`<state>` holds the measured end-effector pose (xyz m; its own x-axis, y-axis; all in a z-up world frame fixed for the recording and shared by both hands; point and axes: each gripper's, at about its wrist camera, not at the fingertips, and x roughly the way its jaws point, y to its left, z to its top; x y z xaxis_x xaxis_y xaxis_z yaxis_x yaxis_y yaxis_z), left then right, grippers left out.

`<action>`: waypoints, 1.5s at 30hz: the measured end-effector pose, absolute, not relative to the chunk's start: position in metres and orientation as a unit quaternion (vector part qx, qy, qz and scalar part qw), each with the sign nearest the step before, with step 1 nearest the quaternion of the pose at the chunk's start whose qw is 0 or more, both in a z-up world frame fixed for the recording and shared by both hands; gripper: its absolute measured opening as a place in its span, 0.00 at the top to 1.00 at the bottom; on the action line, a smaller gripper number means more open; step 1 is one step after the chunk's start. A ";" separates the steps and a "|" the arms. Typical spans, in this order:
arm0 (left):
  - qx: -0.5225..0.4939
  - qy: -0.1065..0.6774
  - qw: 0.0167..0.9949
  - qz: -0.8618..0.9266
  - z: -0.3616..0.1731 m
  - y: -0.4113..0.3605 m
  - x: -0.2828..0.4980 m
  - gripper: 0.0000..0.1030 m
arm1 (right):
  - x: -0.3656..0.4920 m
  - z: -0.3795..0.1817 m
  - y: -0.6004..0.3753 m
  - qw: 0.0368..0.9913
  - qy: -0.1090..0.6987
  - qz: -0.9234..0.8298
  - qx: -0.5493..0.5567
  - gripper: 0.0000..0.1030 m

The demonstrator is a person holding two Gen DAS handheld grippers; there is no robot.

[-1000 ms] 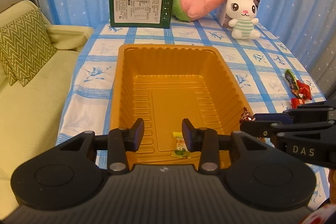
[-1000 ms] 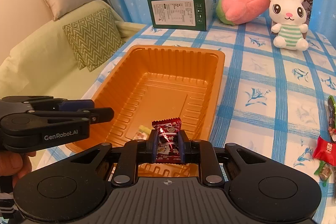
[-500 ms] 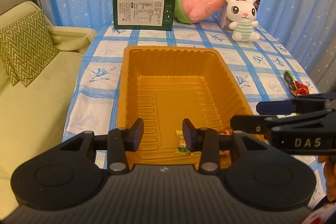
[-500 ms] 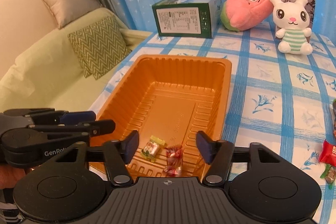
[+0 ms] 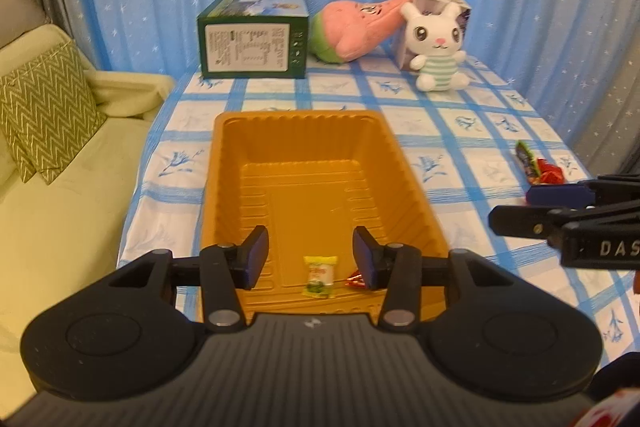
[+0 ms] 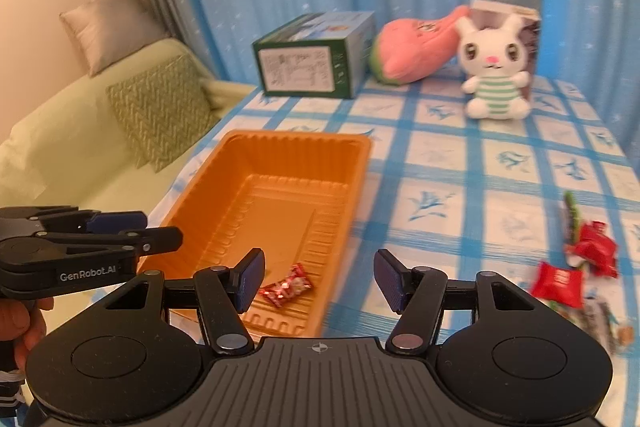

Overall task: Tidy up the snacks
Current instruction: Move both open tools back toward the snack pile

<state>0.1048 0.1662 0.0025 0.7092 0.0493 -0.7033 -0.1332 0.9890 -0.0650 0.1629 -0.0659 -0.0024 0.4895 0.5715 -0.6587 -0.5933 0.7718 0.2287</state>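
An orange plastic tray (image 5: pixel 224 187) (image 6: pixel 356 163) sits on the blue checked tablecloth. A yellow-green candy (image 5: pixel 319 275) and a red-wrapped candy (image 6: pixel 285 285) (image 5: pixel 355 279) lie at the tray's near end. My left gripper (image 5: pixel 307 261) is open and empty above the tray's near end; it also shows from the side in the right wrist view (image 6: pixel 160 237). My right gripper (image 6: pixel 318 279) is open and empty over the tray's near right corner; it also shows in the left wrist view (image 5: pixel 516 211). Several loose snacks (image 6: pixel 576 267) (image 5: pixel 538 167) lie on the cloth to the right.
A green box (image 5: pixel 254 43), a pink plush (image 5: pixel 356 27) and a white bunny plush (image 5: pixel 438 47) stand at the table's far end before a blue curtain. A green sofa with a patterned cushion (image 5: pixel 44 107) is on the left.
My right gripper opened and dropped the red candy into the tray, then drew back and to the right. My left gripper pulled back a little, still open.
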 end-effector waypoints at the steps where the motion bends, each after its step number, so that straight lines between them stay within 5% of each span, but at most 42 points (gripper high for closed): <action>1: -0.054 0.376 0.924 0.047 0.005 0.162 0.104 0.58 | 0.162 0.000 -0.072 0.866 0.374 0.332 -0.011 0.41; 25: -0.046 0.358 0.930 -0.064 0.022 0.010 0.117 0.28 | 0.128 0.004 -0.295 0.924 0.353 0.138 0.052 0.41; 45: -0.012 0.384 0.913 -0.137 -0.043 -0.076 0.173 0.25 | 0.163 -0.060 -0.345 0.913 0.378 0.139 0.072 0.41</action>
<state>0.1725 -0.0762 -0.0429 0.6673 -0.2589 -0.6983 0.2409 0.9623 -0.1265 0.1629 -0.3453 -0.0603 0.6764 0.3074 -0.6694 -0.1986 0.9512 0.2362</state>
